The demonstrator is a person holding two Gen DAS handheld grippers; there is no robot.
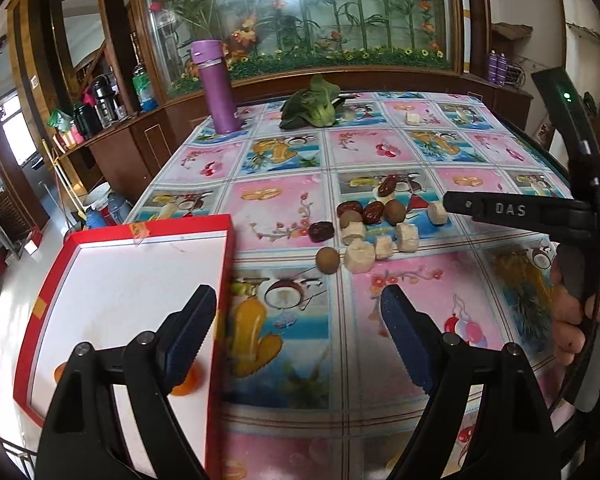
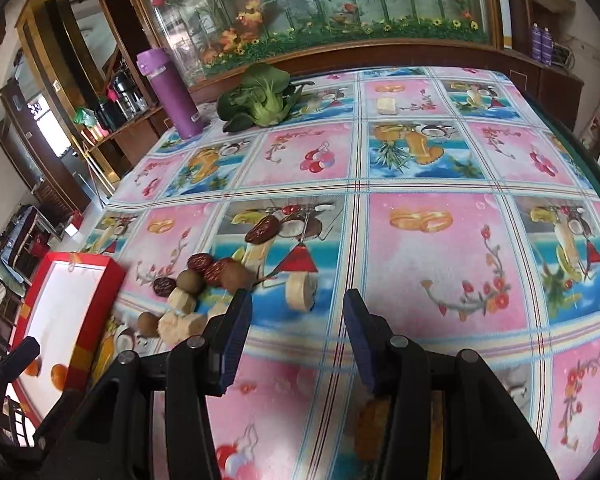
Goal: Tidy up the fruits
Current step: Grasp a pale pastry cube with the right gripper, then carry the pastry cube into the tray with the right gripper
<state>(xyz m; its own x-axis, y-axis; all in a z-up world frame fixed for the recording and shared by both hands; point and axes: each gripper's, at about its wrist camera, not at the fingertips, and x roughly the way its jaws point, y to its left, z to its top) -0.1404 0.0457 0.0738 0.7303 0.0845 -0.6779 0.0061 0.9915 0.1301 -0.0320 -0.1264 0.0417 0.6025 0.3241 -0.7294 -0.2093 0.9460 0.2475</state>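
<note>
Left gripper [image 1: 296, 320]: hovered low over the near edge of the table, fingers spread wide apart and empty, the left finger [image 1: 190, 336] over the red tray [image 1: 220, 248] and the right finger over the patterned tablecloth [image 1: 284, 208].
Right gripper [image 2: 296, 332]: pointed across the table, jaws apart with nothing between them, tips just short of the fruit pile.
Holding hand [image 1: 576, 320]: in the left wrist view it gripped the handle of the right gripper at the frame's right edge, that gripper's finger reaching in toward the pile.
Fruit pile: dark red dates [image 1: 370, 212], round brown longans [image 1: 326, 259] and pale banana chunks [image 1: 358, 256] lay clustered mid-table, just right of the tray; one banana chunk [image 2: 300, 292] lay slightly apart.
Tray contents: two orange fruits [image 2: 58, 374] sat at its near end on the white floor.
Left view only: the hand and the right gripper's body.
Right view only: both orange fruits unobstructed, and the left gripper's fingertip [image 2: 22, 350] over the tray.
Far end: a purple bottle [image 1: 217, 88], a leafy green vegetable [image 1: 314, 104] and a lone pale chunk [image 2: 386, 105].
</note>
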